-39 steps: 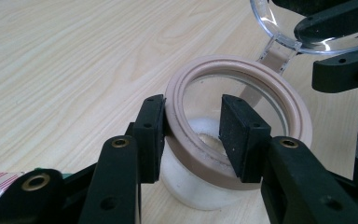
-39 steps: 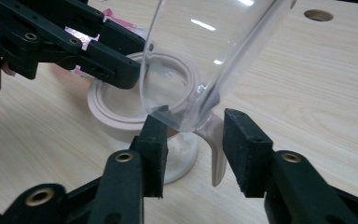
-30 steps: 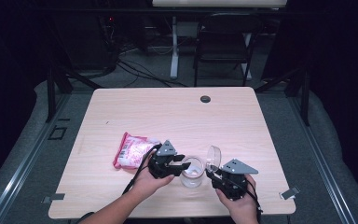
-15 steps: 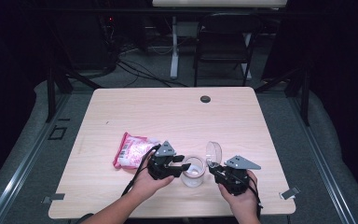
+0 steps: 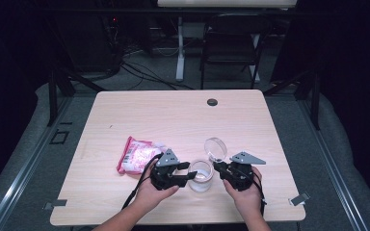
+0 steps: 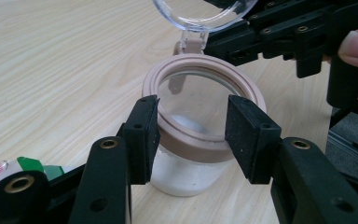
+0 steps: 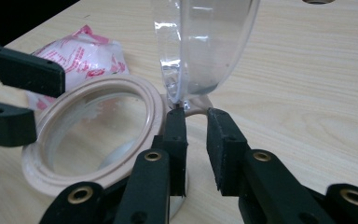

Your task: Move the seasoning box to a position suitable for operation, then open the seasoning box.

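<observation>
The jar (image 5: 201, 175) was a small clear tub with a beige rim, sitting near the desk's (image 5: 183, 115) 6 o'clock edge, its clear lid (image 5: 215, 148) flipped up at 1 o'clock. Left gripper (image 5: 191, 176) jaws sat wide around the rim; right gripper (image 5: 216, 166) jaws narrow at the hinge, whether gripping I couldn't tell. Pink packet (image 5: 136, 155) lay at its 10 o'clock.
</observation>
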Available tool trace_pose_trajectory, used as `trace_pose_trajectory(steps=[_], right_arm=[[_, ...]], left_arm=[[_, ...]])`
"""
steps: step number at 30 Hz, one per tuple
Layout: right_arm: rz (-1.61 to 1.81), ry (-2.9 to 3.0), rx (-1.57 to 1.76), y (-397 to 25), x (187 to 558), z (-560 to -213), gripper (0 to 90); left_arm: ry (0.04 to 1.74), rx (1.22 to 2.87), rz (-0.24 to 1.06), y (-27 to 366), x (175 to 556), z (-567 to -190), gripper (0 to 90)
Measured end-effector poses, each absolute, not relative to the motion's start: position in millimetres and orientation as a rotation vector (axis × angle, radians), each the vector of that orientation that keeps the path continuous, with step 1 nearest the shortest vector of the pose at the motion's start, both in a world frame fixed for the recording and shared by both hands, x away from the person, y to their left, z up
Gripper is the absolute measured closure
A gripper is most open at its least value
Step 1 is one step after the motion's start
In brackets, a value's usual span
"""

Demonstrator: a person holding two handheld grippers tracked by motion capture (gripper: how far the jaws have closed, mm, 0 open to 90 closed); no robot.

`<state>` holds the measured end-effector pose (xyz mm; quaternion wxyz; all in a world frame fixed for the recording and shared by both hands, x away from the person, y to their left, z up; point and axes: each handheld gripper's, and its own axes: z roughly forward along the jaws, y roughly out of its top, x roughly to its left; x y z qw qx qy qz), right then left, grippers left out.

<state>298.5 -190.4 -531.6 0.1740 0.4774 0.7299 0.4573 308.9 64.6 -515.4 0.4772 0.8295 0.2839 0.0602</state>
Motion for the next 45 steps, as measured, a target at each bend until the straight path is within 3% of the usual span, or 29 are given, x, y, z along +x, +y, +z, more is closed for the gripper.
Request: trace_pose_trajectory(steps=[10,21,32,45], right_arm=[[1.283,2.06,1.348,-189.7,303.3,-534.7,73.5],[1.24,2.087,1.274,-202.1,288.8,-521.5,61.2],[1.252,2.098,1.3,-206.3,299.6,-520.8,55.3],[1.277,2.086,1.291,-200.9,301.3,-520.5,53.3]], left_arm=[[0.679,2.047,0.184,74.4,311.4,-512.8,52.8],[0.764,2.05,0.255,95.9,320.7,-511.1,59.1],[0.96,1.96,0.277,141.8,330.0,-516.4,49.3],[1.029,1.901,0.343,187.0,327.0,-518.4,50.2]])
